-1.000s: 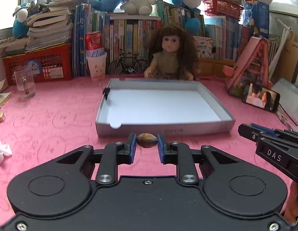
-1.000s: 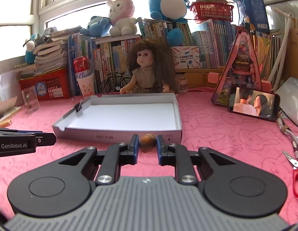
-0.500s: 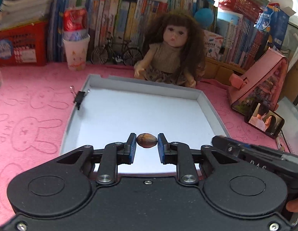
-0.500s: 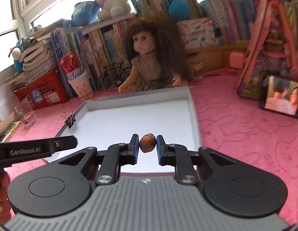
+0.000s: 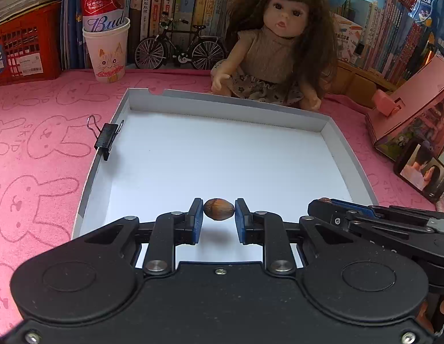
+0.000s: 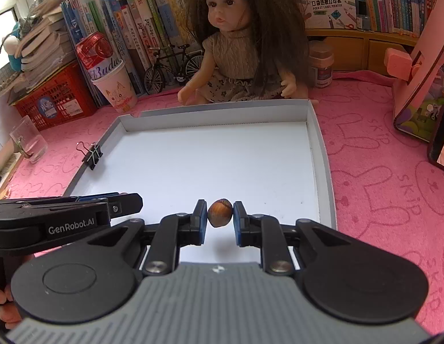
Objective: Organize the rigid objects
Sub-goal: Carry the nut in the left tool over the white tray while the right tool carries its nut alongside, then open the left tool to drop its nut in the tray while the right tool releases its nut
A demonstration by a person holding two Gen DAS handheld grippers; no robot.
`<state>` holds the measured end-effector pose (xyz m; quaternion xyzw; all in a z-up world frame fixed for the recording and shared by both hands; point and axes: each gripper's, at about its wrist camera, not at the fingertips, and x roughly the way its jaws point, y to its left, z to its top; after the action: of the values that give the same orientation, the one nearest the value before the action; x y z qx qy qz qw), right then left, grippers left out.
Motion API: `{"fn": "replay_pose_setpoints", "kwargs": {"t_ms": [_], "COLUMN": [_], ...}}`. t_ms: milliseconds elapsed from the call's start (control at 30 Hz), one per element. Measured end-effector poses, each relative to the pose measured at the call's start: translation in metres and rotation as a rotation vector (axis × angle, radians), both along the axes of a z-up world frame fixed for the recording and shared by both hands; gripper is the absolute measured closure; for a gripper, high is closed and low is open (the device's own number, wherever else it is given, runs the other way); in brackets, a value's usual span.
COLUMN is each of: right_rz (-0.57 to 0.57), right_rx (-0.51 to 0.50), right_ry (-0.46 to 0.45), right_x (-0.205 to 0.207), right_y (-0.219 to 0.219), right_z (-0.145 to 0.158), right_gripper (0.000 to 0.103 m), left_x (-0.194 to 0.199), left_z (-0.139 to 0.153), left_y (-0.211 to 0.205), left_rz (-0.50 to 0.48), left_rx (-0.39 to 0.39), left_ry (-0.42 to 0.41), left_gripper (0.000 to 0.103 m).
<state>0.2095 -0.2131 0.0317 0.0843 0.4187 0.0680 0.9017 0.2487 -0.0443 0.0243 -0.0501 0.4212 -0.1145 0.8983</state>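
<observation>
A brown hazelnut [image 5: 219, 208] lies sideways between the blue pads of my left gripper [image 5: 219, 213], which is shut on it above the near part of the white tray [image 5: 210, 100]. My right gripper [image 6: 220, 213] is shut on a second hazelnut [image 6: 220, 213], held upright over the near right part of the same tray [image 6: 319, 149]. Each gripper shows in the other's view: the right gripper [image 5: 322, 205] beside the left one, the left gripper [image 6: 136, 199] at the left edge. Both nuts cast shadows on the tray floor below.
A black binder clip [image 5: 105, 139] grips the tray's left wall. Behind the tray sits a doll [image 5: 276, 46], with a toy bicycle [image 5: 179, 48], a paper cup holding a red can [image 5: 105, 43], a red crate [image 5: 21, 48] and books. A pink house model [image 5: 414, 109] and a phone [image 5: 425, 173] stand right. A glass [image 6: 28, 140] stands left.
Both grippers have moved forward from in front of the tray to above its floor and tilted downward, each keeping its hazelnut. The doll and shelf appear closer.
</observation>
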Motion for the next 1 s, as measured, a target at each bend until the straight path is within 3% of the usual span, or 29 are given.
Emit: {"fn": "replay_pose_setpoints", "kwargs": {"t_ms": [667, 700, 767, 867, 1000], "right_rz": [-0.012, -0.013, -0.016, -0.018, -0.020], "right_rx": [-0.033, -0.034, -0.035, -0.031, -0.034], "right_ry": [0.005, 0.002, -0.003, -0.017, -0.049], "right_x": [0.000, -0.001, -0.002, -0.006, -0.013], "right_y": [-0.003, -0.003, -0.004, -0.006, -0.007], "right_z": [-0.016, -0.016, -0.015, -0.013, -0.008], "right_gripper": [0.075, 0.073, 0.056, 0.051, 0.038], "left_x": [-0.004, -0.005, -0.007, -0.012, -0.019], "left_z": [-0.011, -0.011, -0.009, -0.005, 0.002], "left_y": [-0.005, -0.004, -0.004, -0.001, 0.004], "left_rz": [-0.003, 0.000, 0.002, 0.006, 0.006], "left_rx": [0.034, 0.033, 0.027, 0.016, 0.002], "left_ry": [-0.007, -0.009, -0.016, -0.027, -0.050], "left_gripper": [0.081, 0.080, 0.072, 0.058, 0.049]}}
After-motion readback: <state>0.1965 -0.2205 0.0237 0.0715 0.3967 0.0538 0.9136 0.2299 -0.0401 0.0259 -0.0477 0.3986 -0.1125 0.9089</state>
